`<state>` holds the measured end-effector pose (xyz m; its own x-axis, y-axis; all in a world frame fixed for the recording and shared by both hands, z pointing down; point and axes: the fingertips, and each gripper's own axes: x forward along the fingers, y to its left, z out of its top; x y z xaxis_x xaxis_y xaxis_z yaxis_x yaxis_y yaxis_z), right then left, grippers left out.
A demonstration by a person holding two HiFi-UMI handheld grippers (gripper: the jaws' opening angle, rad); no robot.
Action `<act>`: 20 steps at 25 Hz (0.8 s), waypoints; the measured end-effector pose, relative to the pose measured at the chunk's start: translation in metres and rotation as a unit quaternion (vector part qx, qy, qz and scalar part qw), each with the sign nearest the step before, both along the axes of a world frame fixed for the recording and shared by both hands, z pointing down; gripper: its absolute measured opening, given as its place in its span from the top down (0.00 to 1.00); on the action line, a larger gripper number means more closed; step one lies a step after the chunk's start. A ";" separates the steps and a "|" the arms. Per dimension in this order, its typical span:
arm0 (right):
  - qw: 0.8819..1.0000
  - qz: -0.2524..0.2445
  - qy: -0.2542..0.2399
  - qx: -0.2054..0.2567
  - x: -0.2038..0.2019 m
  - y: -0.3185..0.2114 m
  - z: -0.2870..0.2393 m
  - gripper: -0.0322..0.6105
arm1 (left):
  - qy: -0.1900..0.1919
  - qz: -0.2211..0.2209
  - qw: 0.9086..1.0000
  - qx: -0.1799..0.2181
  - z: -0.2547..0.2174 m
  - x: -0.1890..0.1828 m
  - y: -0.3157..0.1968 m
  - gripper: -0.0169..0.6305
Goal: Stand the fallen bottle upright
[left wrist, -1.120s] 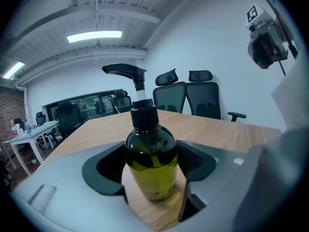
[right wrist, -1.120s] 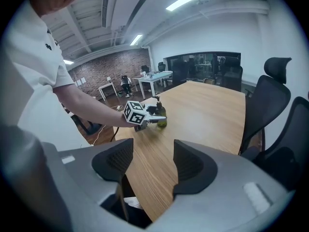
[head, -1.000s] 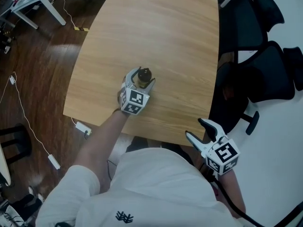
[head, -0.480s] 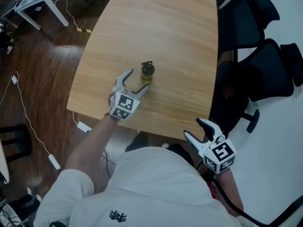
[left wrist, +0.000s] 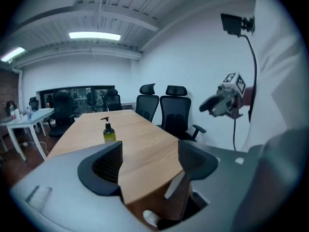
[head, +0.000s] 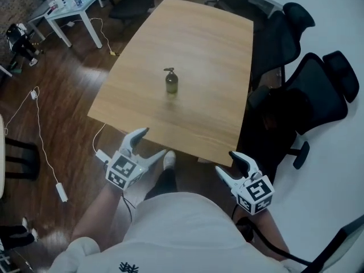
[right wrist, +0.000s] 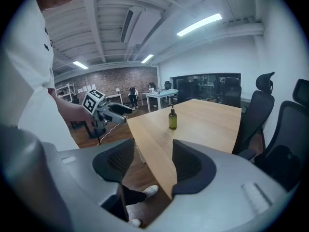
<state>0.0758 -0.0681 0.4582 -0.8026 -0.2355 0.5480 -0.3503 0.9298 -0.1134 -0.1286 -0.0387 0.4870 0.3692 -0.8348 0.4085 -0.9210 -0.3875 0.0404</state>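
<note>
A small olive-green pump bottle stands upright near the middle of the wooden table; it also shows in the left gripper view and the right gripper view. My left gripper hangs open off the table's near edge, well short of the bottle, with nothing between its jaws. My right gripper is open too, below the table's near right corner, and holds nothing.
Black office chairs crowd the table's right side. A white desk stands at the far left, with cables trailing over the dark wood floor. A shoe shows under the table's near edge.
My left gripper let go of the bottle and drew back toward me past the table's edge. The bottle now stands alone. The head view pulled back.
</note>
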 end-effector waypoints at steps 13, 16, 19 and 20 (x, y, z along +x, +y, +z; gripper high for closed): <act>0.998 -0.040 -0.056 0.009 0.026 0.125 -0.008 0.56 | 0.046 0.047 0.998 0.012 -0.051 0.115 0.155 0.44; 0.998 -0.023 -0.063 0.015 0.026 0.135 -0.016 0.56 | 0.053 0.070 0.996 0.016 -0.058 0.121 0.162 0.44; 0.997 -0.013 -0.068 0.021 0.028 0.131 -0.023 0.56 | 0.070 0.081 0.994 0.016 -0.064 0.127 0.157 0.44; 0.997 -0.013 -0.069 0.022 0.029 0.130 -0.025 0.56 | 0.075 0.083 0.994 0.015 -0.066 0.128 0.156 0.44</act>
